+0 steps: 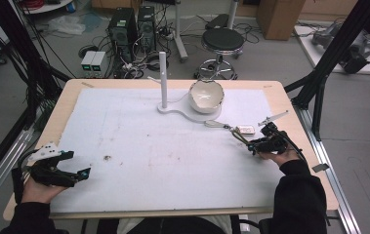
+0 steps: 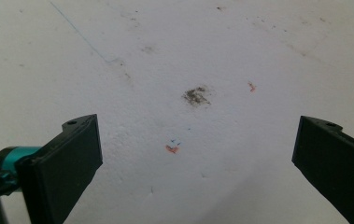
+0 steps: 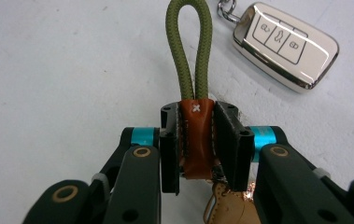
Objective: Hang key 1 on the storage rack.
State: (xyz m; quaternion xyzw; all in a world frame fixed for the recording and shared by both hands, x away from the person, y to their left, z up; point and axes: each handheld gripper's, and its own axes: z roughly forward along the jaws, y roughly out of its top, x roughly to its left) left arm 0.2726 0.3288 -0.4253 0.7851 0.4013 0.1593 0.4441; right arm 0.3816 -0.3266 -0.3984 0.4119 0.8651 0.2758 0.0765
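Note:
A silver key fob (image 3: 284,44) with three buttons lies on the white mat (image 1: 138,141), right of centre (image 1: 245,129). An olive-green cord loop (image 3: 180,56) runs from its ring to a brown leather tab (image 3: 196,144). My right gripper (image 3: 196,126) is shut on that tab, low over the mat near the table's right edge (image 1: 253,145). My left gripper (image 1: 76,163) rests at the front left corner, jaws wide apart with nothing between them (image 2: 198,128). Under it the mat shows a dark smudge (image 2: 196,95).
A white stand with an upright post (image 1: 163,78) sits at the back centre, with a white bowl (image 1: 206,96) on its flat base (image 1: 192,116). A small grey oval tag (image 1: 214,124) lies left of the fob. Black frame legs (image 1: 319,92) flank the table.

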